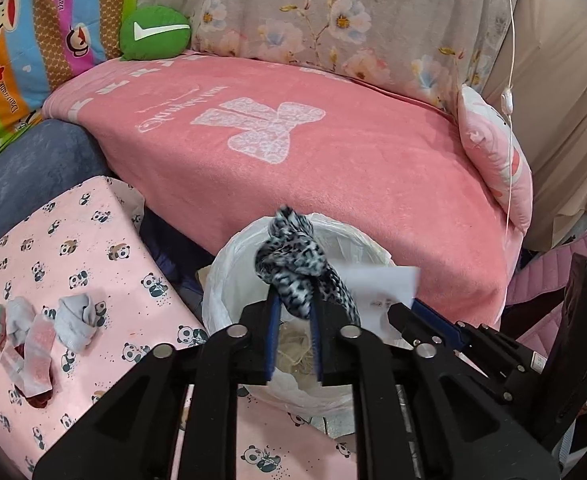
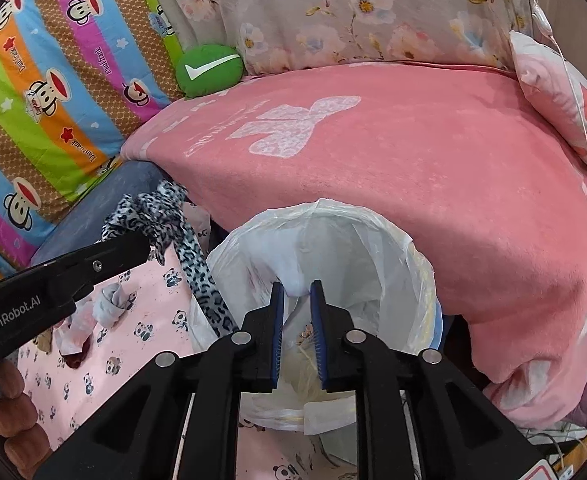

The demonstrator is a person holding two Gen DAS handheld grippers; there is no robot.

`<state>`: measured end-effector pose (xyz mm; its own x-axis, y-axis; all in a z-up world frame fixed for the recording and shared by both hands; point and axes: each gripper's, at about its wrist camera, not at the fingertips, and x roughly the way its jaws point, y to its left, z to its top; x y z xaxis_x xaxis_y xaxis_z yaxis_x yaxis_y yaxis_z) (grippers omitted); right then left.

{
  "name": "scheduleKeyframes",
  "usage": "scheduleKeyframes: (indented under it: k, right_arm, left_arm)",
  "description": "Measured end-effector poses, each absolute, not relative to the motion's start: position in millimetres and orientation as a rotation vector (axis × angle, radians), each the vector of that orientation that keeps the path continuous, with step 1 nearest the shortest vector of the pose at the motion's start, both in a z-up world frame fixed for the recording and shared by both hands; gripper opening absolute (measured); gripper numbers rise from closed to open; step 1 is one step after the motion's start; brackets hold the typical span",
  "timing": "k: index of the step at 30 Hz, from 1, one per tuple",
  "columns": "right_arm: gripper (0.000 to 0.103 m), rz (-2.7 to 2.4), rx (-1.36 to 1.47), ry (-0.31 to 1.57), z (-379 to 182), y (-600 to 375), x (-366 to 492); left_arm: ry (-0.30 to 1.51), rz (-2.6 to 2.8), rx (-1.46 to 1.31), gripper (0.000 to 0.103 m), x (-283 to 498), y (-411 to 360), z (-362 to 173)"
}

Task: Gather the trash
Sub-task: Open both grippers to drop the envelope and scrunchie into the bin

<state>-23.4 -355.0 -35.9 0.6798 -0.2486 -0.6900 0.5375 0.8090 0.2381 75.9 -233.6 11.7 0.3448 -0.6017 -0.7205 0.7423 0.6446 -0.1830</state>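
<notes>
A white-lined trash bin (image 1: 229, 256) (image 2: 413, 248) stands against the pink bed. My left gripper (image 1: 295, 292) (image 2: 145, 240) hovers over the bin's rim, and its pads press a bunched leopard-print cloth (image 1: 289, 248) (image 2: 149, 212). One end of the cloth hangs down toward the bin. My right gripper (image 2: 297, 284) (image 1: 401, 308) is above the bin's mouth with its jaws a little apart. A flat white paper (image 1: 377, 284) (image 2: 295, 288) sits at its tips, and the pads do not seem to press it. Pale scraps lie in the bin's bottom.
Left of the bin, a pink panda-print surface (image 1: 105, 248) holds grey socks (image 1: 75, 320) and other small crumpled items. A pink blanket (image 1: 293, 160) covers the bed behind, with a green cushion (image 1: 155, 32) and pillows. A hand's fingers (image 2: 9, 400) show at the lower left.
</notes>
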Motion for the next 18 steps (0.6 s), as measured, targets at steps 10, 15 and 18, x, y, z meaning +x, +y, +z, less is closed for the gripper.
scheduleKeyframes:
  k: [10,15,18]
  right_arm:
    - [0.026,-0.448,0.430,0.691,-31.7,-345.2,-19.0]
    - [0.034,-0.419,0.410,0.692,-27.1,-330.6,-12.1]
    - [0.039,-0.402,0.393,0.691,-24.1,-320.4,-8.5]
  left_arm:
    - [0.874,-0.789,0.147,0.047,89.1,-208.8,4.4]
    - [0.872,-0.752,0.125,0.055,92.8,-190.1,4.2]
    - [0.876,-0.725,0.104,0.059,95.9,-177.1,3.0]
